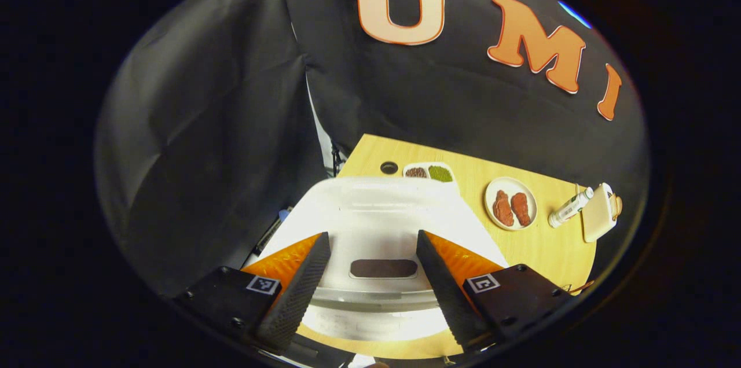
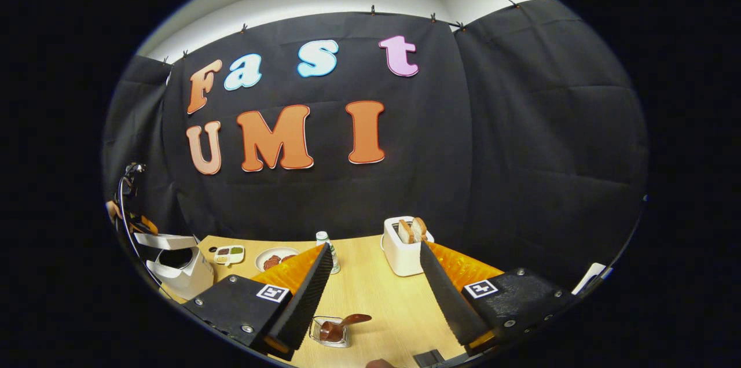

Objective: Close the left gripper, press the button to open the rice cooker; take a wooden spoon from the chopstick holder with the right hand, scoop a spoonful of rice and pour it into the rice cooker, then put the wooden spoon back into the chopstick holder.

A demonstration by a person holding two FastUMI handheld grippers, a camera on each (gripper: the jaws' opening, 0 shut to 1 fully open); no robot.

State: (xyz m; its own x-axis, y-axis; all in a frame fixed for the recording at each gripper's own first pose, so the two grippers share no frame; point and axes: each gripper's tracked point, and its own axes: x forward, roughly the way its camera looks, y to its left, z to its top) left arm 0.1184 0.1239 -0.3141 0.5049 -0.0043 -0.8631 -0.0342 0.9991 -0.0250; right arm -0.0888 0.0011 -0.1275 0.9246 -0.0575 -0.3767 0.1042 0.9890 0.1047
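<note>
**Both grippers open, nothing held**

In the left gripper view, the left gripper [image 1: 373, 275] hangs just above the white rice cooker [image 1: 376, 223], its fingers spread wide with nothing between them. The dark oval button [image 1: 383, 268] on the cooker's front sits in the gap between the fingers, untouched. The lid looks closed in this view. Behind the cooker on the wooden table [image 1: 556, 246] stand a small divided dish [image 1: 429, 172], a plate with two brown pieces [image 1: 511, 203], a bottle lying on its side [image 1: 570, 207] and a toaster [image 1: 599, 213] at the far right.

In the right gripper view, the right gripper [image 2: 376, 290] is also wide open and empty, held over the table. Below and between its fingers sits the clear chopstick holder [image 2: 331, 332], with the wooden spoon [image 2: 343, 324] resting in it, its bowl leaning out to the right. The toaster [image 2: 405, 246] with bread slices stands just beyond the fingers. The rice cooker [image 2: 176, 267] shows at the far left edge; there I cannot tell how its lid sits.
</note>
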